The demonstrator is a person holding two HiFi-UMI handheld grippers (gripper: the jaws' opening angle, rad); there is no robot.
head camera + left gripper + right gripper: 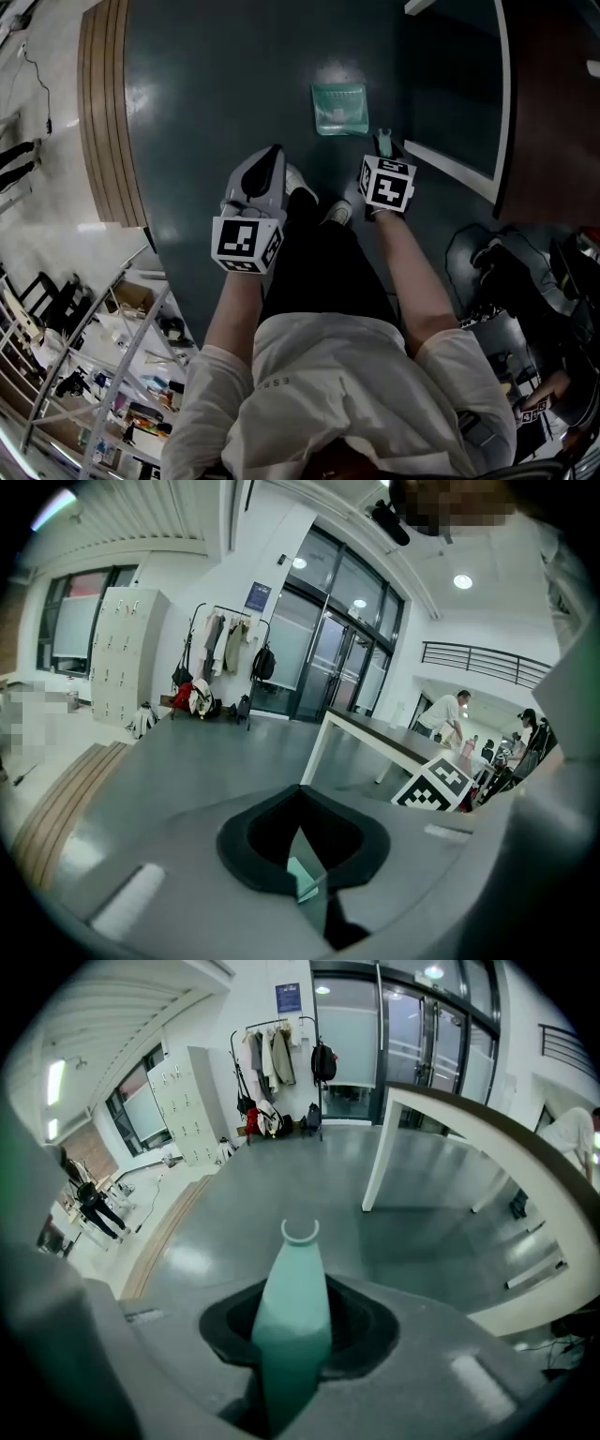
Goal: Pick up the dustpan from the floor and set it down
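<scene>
Dark floor (216,84) below. My right tongs (384,155) clamp a teal handle (292,1288); left tongs (274,157) closed, empty. Dustpan (339,108) lies on the floor just ahead, untouched. Approach step, I reckon; next: open left tongs, reach its rim.

**Head view:** you get a dim, dark floor (234,84) w/ soft glare patches upper left. The corners are vignetted black.

**Left gripper view:** bright, even light from ceiling spots (461,580) & glass doors (328,658). Near foreground is soft, w/ strong fisheye bend at the edges.

**Right gripper view:** daylight thru the glass doors, w/ a pale sheen on the floor at left. The dustpan handle (292,1316) blurs toward your lens, & the table (487,1138) edge bows.
</scene>
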